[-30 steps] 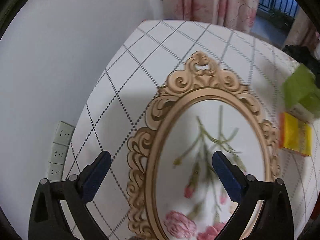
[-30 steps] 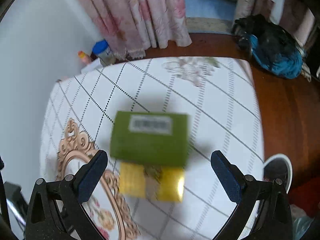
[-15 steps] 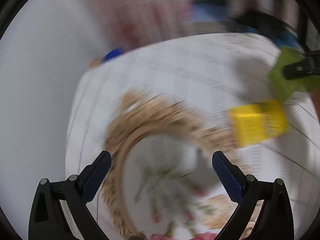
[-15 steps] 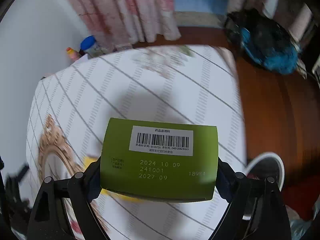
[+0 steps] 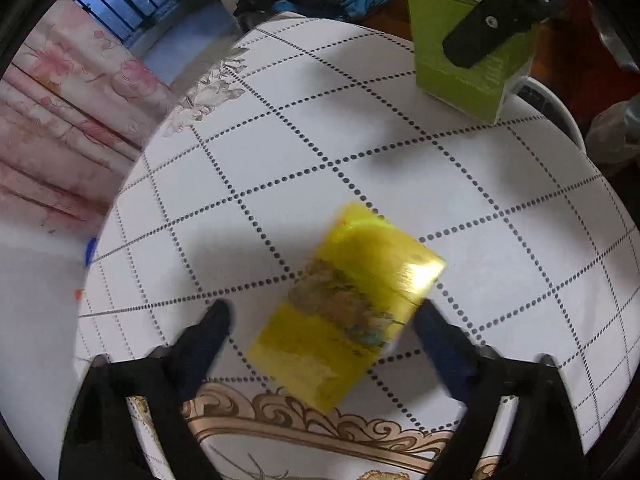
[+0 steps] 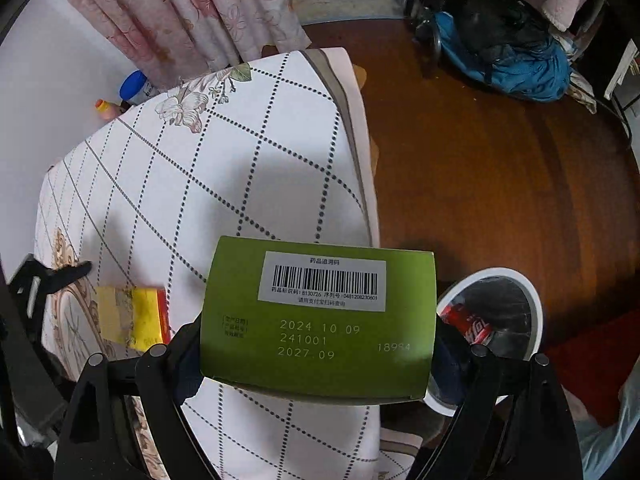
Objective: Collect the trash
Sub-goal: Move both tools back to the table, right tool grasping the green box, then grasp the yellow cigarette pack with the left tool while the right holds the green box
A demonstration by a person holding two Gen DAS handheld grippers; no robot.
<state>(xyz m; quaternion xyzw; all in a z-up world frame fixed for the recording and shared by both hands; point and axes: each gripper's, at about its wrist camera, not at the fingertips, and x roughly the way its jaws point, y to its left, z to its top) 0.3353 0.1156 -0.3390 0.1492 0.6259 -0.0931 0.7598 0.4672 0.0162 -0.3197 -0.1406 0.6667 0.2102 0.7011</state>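
Green box (image 6: 318,322) up in the air, pinched at both ends by the right gripper (image 6: 316,354), barcode label facing the camera, riding just past the table's (image 6: 224,168) right edge. Below and to the right waits the white-rimmed bin (image 6: 534,312) on the floor, a red can (image 6: 466,322) already inside. To finish this one well, I'd carry the box fully over the bin's mouth before letting go; it is wide, so it should go in level or end-first, clear of the rim.

Over on the other side, the yellow packet (image 5: 348,306) lies flat on the table near its front edge, its near corner reaching the gold frame pattern (image 5: 320,426) on the cloth. The left gripper (image 5: 324,320) has its jaws spread wide, one either side of the packet, holding nothing; the picture is blurred, so touching or not, I can't say. It sits askew to the fingers, so squaring up first looks wise.
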